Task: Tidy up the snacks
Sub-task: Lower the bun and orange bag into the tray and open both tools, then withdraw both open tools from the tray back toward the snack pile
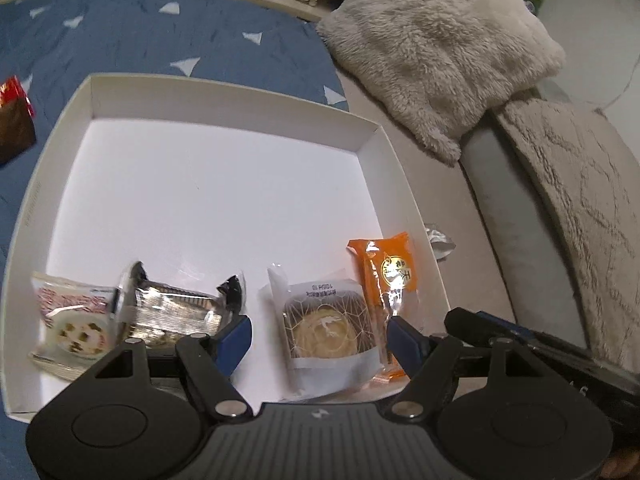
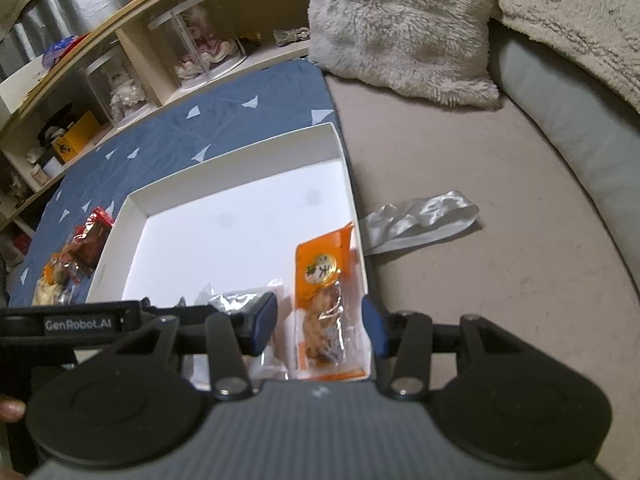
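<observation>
step: filling white box (image 1: 224, 96) on bed, four snacks in near row | left tongs (image 1: 318, 338) wide open, astride round-cake packet (image 1: 330, 328), gripping nothing | right tongs (image 2: 318, 328) wide open around orange packet (image 2: 324, 300), near-right corner | next: likely fetch loose snacks (image 2: 76, 256) left of box

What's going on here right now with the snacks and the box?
Snacks are being lined up in a white box on the bed. Four packets sit along its near edge, among them a round pastry and an orange packet. Both tongs, left and right, hang open above them, holding nothing. More snacks wait on the blue cover.
</observation>
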Demonstrator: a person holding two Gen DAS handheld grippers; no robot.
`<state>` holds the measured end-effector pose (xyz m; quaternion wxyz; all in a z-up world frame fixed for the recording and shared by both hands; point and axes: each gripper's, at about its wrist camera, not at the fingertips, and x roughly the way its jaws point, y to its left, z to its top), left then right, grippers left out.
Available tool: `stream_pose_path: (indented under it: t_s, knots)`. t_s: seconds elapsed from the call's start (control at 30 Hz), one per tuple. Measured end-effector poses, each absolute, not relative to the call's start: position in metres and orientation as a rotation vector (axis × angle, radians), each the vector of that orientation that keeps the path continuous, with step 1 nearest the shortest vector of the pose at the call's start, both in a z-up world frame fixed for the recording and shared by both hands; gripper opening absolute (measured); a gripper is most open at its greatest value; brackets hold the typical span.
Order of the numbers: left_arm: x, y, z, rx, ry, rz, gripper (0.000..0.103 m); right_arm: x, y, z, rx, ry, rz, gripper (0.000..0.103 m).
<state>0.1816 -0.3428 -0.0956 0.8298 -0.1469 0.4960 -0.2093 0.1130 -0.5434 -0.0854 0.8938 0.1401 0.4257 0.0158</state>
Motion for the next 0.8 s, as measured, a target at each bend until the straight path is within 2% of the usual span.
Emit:
stream_pose_path:
  t_s: [0.13,0.3,0.47,0.6,0.8]
  knots:
    - [0.175,-0.337,-0.088,-0.279,1.046,-0.438,0.077,0.108,-0.542,-0.081,0.28,0.872,0.04,0.054]
    - [0.165,-0.33,-0.078,-0.233,1.026,-0.43,0.086,0.1,-0.541,-0.074,0.269,0.857,0.042,0.054]
    - [0.155,-0.321,-0.068,-0.208,1.012,-0.436,0.097,0.089,-0.538,-0.067,0.254,0.847,0.037,0.065]
    - [0.147,-0.312,-0.06,-0.181,0.99,-0.431,0.101,0.08,-0.535,-0.063,0.24,0.846,0.03,0.072]
    - [0.135,-0.297,-0.049,-0.155,0.946,-0.431,0.103,0.067,-0.531,-0.053,0.218,0.829,0.012,0.093]
